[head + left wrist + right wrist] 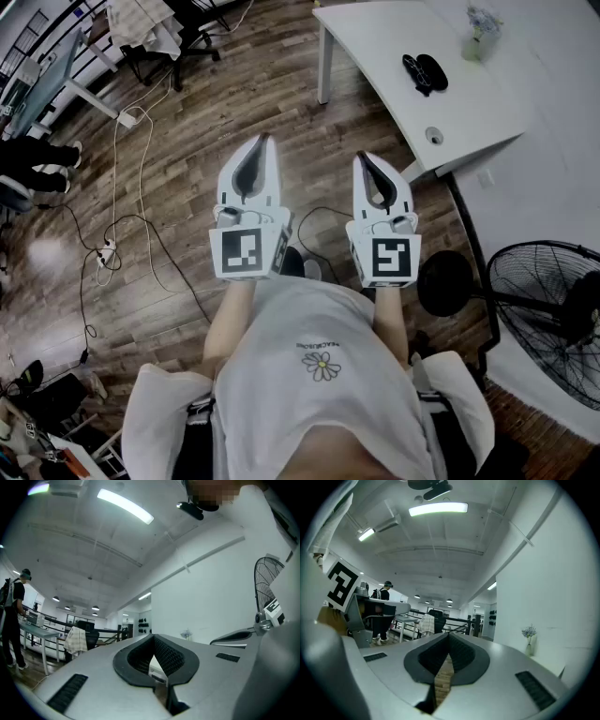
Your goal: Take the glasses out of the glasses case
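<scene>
Currently the white plastic left gripper (263,143) and the matching right gripper (362,160) are held side by side at waist height over the brown wooden plank floor (178,234). Each has its jaws pressed together with nothing between them. The small black glasses case (425,72) lies on the white table (375,47), ahead to the right and well apart from both.

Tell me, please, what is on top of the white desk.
On the white desk lie a dark glasses case and a small flower vase; the case's contents are not visible.
</scene>
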